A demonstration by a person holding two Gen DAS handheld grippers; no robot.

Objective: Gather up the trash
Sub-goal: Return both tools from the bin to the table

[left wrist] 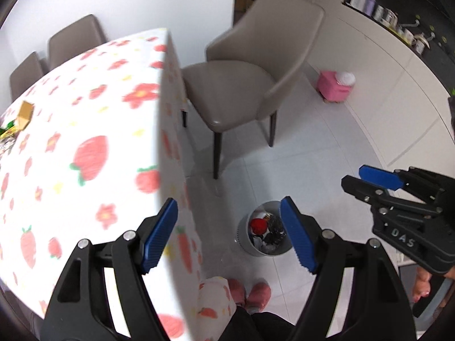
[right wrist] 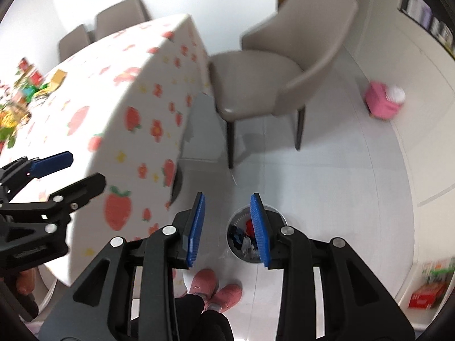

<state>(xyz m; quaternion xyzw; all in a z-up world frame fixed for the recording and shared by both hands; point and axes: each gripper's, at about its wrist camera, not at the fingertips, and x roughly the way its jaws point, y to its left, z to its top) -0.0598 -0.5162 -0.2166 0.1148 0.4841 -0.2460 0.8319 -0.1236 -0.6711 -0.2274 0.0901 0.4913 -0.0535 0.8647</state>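
Here both the left gripper (left wrist: 230, 227) and right gripper (right wrist: 229, 227) gape empty beside the table edge (left wrist: 159, 142), above the bin (left wrist: 241, 236)

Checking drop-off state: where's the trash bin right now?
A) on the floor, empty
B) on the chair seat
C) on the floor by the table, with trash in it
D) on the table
C: the bin stands on the floor tiles beside the table, below both claws, with a red item and crumpled scraps visible inside; the chair seat is bare.
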